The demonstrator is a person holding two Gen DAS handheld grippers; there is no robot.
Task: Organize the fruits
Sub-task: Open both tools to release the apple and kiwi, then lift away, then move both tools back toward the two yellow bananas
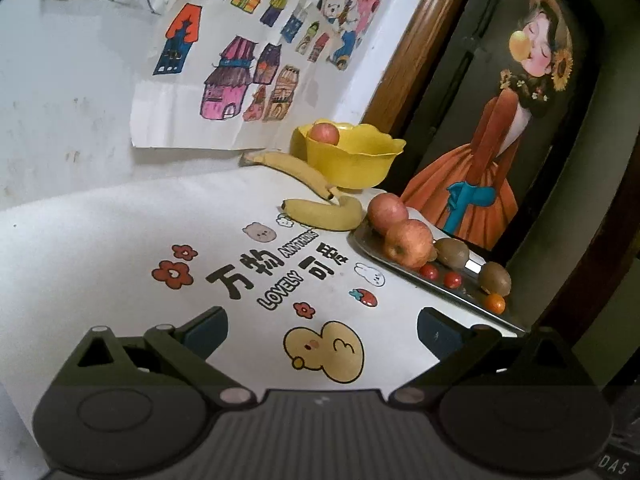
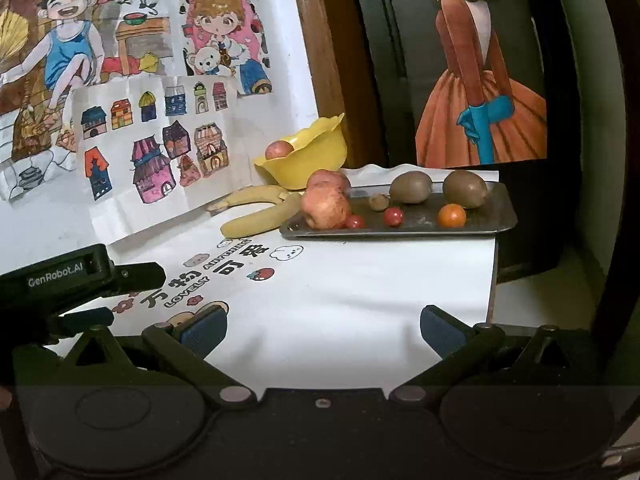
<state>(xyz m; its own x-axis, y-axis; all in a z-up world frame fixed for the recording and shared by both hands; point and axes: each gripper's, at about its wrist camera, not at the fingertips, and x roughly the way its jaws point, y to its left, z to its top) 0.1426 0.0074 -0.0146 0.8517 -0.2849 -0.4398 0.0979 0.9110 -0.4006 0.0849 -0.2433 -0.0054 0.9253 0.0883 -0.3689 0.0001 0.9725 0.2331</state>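
Both my left gripper (image 1: 322,330) and right gripper (image 2: 324,330) are spread wide, holding nothing. Apples (image 2: 325,208) sit on the tray (image 2: 496,226) at twelve o'clock, touching. Grabbing one may roll the other off the edge.

Near half of table (image 2: 360,300) bare, open to both grippers. Far end crowded: tray (image 2: 496,224) along right edge, apples (image 2: 326,204) at its left end, kiwis (image 2: 412,187) at back, small fruits in front. Two bananas (image 1: 324,214) lie between tray and wall. Bowl (image 1: 352,160) wedged in corner, door frame (image 1: 420,52) close behind.
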